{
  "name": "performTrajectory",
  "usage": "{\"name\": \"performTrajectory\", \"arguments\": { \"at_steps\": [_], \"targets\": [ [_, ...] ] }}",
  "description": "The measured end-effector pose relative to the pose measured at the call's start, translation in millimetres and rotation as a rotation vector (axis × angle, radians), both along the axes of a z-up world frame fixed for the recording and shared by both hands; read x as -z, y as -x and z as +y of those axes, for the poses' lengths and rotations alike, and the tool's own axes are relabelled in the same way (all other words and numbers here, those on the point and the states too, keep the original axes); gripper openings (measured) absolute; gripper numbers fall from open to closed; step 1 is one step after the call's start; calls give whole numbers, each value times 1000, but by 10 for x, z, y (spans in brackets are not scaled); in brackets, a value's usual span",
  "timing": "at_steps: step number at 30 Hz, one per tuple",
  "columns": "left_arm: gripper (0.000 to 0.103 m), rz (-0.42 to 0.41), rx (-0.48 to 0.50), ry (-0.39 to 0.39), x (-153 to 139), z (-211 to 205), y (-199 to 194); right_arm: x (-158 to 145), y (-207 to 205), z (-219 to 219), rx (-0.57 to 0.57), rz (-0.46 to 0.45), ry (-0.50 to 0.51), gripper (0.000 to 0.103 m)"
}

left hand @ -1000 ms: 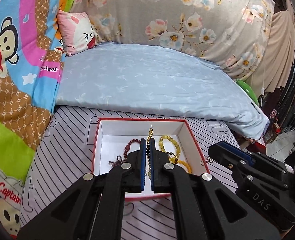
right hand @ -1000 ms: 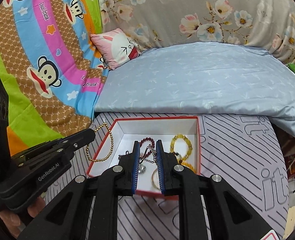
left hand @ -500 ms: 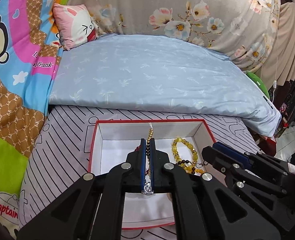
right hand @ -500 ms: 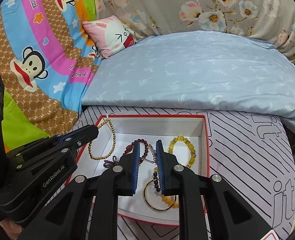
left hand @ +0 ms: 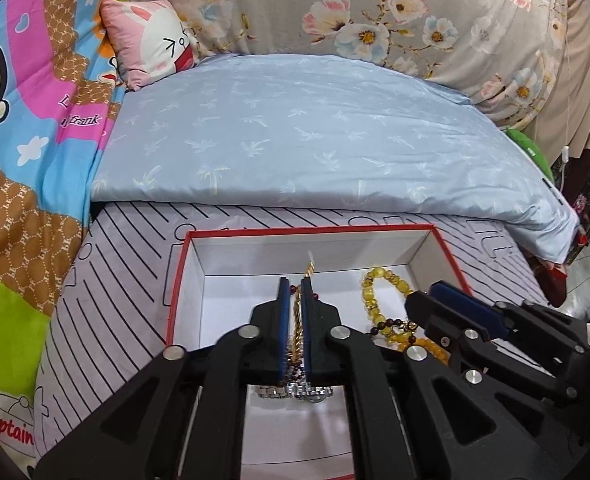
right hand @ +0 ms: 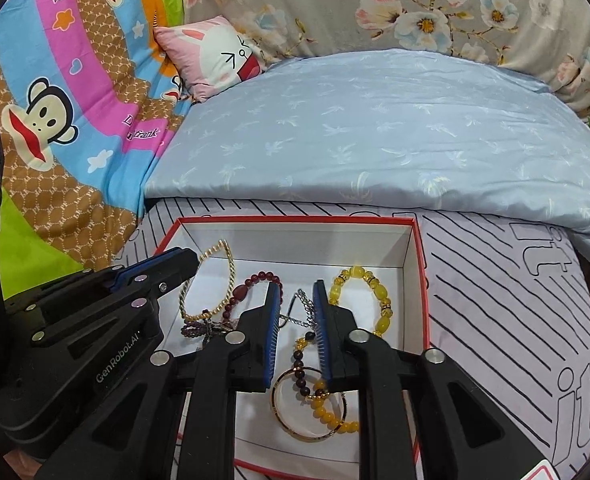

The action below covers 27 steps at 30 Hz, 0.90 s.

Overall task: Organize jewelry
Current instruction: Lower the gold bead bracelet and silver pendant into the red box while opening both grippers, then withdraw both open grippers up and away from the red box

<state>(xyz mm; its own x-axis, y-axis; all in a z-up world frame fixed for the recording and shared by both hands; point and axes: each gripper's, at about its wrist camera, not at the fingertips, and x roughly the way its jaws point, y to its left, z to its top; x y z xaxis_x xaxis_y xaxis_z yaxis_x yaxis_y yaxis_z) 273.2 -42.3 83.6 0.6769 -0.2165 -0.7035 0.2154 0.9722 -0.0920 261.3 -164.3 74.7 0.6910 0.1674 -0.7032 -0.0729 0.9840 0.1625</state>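
Both my claws tilt down into the red box (right hand: 422,280). My left claw (left hand: 295,300) has just been opening, the gold chain (left hand: 296,328) loose between its pads. My right claw (right hand: 298,304) has just been opening too, a silver chain (right hand: 299,312) between its pads.

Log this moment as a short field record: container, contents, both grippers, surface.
container: red-edged white cardboard box, lid off
contents: gold chain necklace, dark red bead bracelet, yellow bead bracelet, thin gold bangle, silver chain, silver metal watch band
left gripper: over the box, jaws just opening, gold chain between them, not clamped
right gripper: over the box, jaws just opening, silver chain between them, not clamped
surface: lilac striped mat
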Motion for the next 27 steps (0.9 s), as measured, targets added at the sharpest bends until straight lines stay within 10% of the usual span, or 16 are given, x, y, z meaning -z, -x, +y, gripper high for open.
{"name": "performTrajectory", "arguments": {
  "at_steps": [5,16,27],
  "targets": [
    [44,-3,-56,-7,7,95,36,-4,26,-39,49,3,17,42],
    [47,-22,-94,-35,-99,141,252,-131,283,-40,73,-15,42,52],
    [74,-67,-157,-92,-260,156,608,-247,692,-139,141,-51,62,68]
  ]
}}
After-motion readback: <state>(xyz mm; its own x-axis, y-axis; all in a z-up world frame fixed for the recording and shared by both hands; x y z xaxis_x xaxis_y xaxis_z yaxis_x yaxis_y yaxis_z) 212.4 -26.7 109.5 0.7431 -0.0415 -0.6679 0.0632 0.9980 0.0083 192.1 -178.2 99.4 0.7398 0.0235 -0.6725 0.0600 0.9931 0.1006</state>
